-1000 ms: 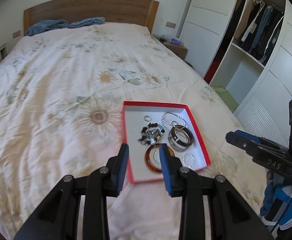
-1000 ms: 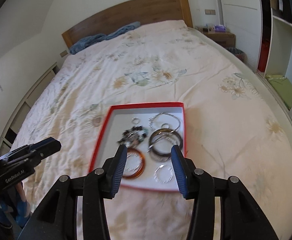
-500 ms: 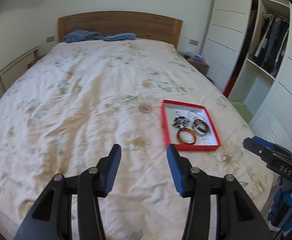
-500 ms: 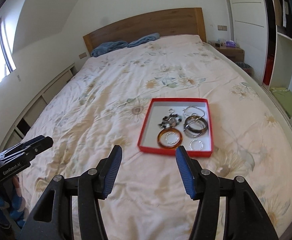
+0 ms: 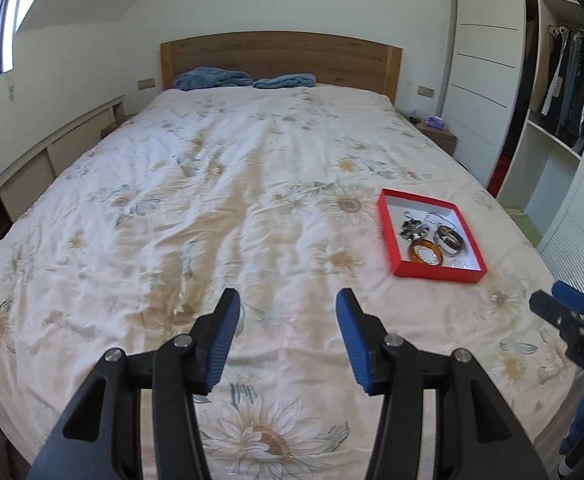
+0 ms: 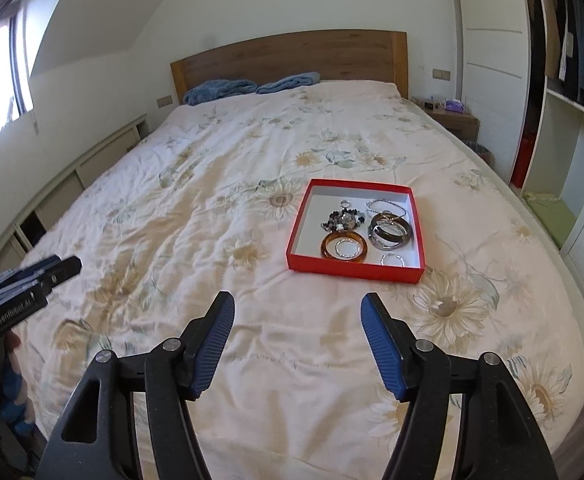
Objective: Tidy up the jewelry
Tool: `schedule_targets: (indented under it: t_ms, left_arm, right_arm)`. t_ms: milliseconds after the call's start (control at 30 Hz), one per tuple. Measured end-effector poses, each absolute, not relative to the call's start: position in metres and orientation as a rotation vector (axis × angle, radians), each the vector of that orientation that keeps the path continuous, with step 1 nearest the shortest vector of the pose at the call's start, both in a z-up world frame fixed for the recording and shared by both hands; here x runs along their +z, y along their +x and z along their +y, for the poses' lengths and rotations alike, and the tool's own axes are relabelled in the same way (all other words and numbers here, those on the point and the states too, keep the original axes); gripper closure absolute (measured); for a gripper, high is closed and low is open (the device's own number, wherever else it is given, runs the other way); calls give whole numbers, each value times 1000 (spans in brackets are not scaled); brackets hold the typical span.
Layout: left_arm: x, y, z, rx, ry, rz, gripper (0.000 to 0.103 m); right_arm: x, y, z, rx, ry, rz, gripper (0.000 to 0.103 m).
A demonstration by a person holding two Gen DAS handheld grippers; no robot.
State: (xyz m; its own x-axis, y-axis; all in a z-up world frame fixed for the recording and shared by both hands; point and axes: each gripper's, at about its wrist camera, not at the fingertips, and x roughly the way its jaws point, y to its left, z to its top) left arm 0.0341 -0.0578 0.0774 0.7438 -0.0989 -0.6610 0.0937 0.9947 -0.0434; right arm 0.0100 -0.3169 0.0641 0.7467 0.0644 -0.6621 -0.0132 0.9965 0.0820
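A shallow red box point(image 6: 355, 269) point(image 5: 438, 272) with a white inside lies on the flowered bedspread, right of the middle. It holds an amber bangle point(image 6: 344, 245) point(image 5: 425, 252), dark and silver bangles point(image 6: 391, 231) point(image 5: 449, 238), a beaded piece point(image 6: 343, 219), and small silver rings point(image 6: 392, 259). My left gripper point(image 5: 287, 300) hangs over the bed's near edge, well left of the box, jaws opening with nothing between them. My right gripper point(image 6: 297, 303) sits back from the box's front side, jaws opening too, empty.
The bed point(image 5: 220, 208) fills both views, with blue towels point(image 5: 212, 79) by the wooden headboard. A nightstand point(image 6: 453, 118) and an open wardrobe point(image 5: 559, 120) stand at the right. Low white cabinets point(image 6: 64, 184) run along the left wall.
Both grippers have drawn back from over the red box toward the foot of the bed, and their jaws have widened. The box and jewelry look smaller and farther away.
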Motion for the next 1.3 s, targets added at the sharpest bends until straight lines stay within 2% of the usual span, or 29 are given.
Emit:
schedule_targets:
  t_ms: [67,267,1300]
  left_arm:
    - [75,34,-55,-87,-6,721,55]
    - [68,36,-54,-70,-1,731,55]
    - [37,62,-84,-74,68,741,55]
  right_arm:
    - [61,8,-311,35,45,722,27]
    - [53,11,-298,35,-11,707,23]
    - [6,52,-313,47,18,815,21]
